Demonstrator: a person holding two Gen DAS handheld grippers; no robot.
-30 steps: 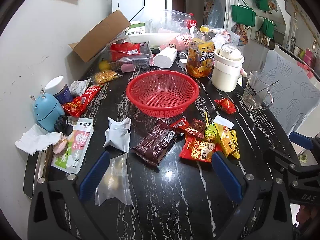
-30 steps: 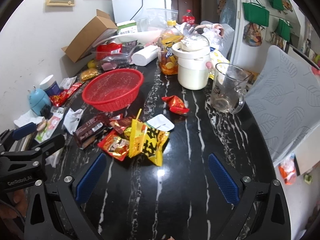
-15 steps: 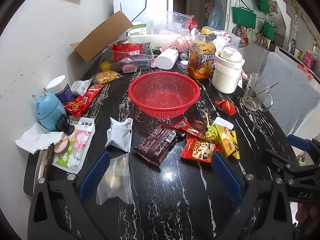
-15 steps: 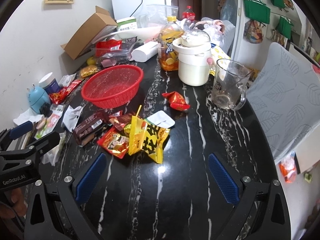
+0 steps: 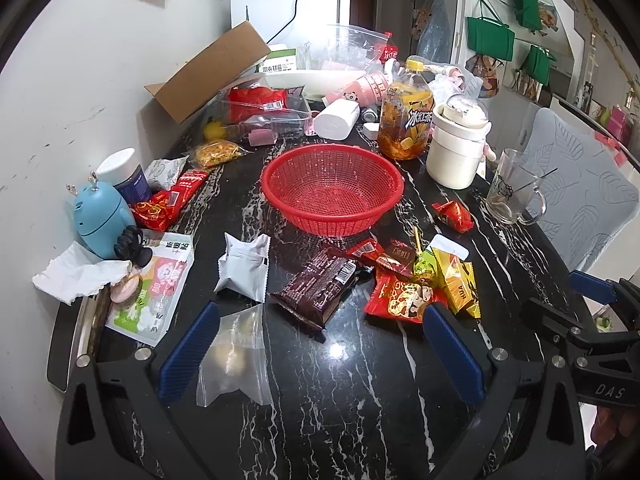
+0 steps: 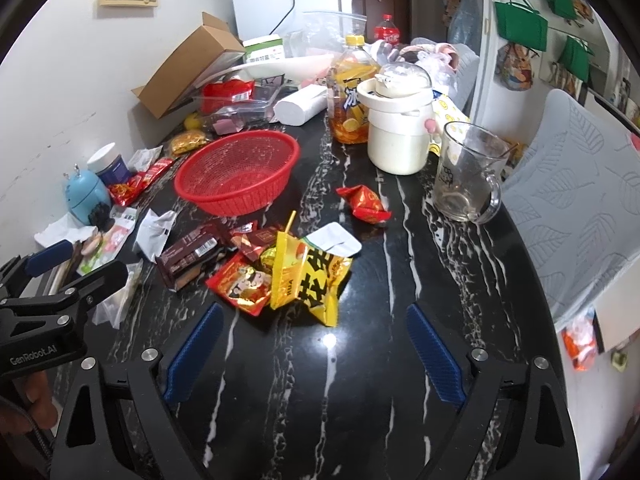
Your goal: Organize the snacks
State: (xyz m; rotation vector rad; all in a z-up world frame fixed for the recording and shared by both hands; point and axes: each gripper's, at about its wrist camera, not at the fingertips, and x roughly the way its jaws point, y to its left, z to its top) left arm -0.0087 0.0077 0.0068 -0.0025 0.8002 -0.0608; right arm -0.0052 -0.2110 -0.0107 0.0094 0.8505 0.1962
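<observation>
- Red mesh basket [image 5: 332, 186]: we logged it empty, mid-table on the black marble table [image 5: 360, 392], far of the snack pile.
- Snack pile: brown chocolate pack [image 5: 318, 286], red packet [image 5: 400, 298] and yellow packet [image 6: 312, 280] lay touching, near of the basket.
- Silver pouch [image 5: 244, 268]: left of the pile, apart.
- Left gripper [image 5: 320, 350]: we found its jaws spread wide, nothing between.
- Right gripper [image 6: 314, 350]: jaws closing, still wide, gripping nothing.

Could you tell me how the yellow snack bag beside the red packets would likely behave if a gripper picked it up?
The yellow snack bag looks puffy and creased, so probably light and floppy. Its glossy film may slip between pads.
</observation>
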